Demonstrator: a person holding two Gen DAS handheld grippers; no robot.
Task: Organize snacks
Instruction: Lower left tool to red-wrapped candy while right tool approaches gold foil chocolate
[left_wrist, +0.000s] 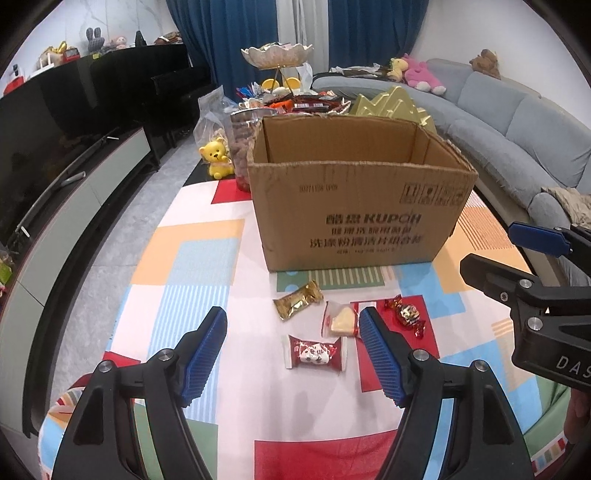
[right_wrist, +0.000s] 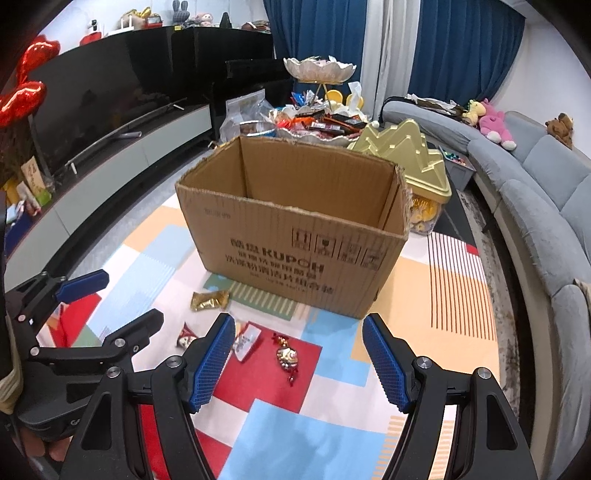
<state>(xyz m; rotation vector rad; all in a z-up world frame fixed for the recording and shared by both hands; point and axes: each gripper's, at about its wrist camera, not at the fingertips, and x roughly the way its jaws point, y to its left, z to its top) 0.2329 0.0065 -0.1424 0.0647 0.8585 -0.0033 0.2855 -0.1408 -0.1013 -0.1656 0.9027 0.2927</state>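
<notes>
Right now both your left tongs (left_wrist: 293, 349) and right tongs (right_wrist: 299, 356) are hanging released and empty. Four wrapped snacks (left_wrist: 316, 353) are lying on the table (left_wrist: 192, 258), just before the open cardboard box (left_wrist: 354, 192).

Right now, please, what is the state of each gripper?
Left gripper: open, holding nothing.
Right gripper: open, holding nothing.

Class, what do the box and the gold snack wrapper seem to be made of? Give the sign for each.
Box: brown corrugated cardboard, matte; ragged torn top edges.
Gold wrapper: likely metallised foil or plastic film; shiny, crinkled, crimped ends.
</notes>
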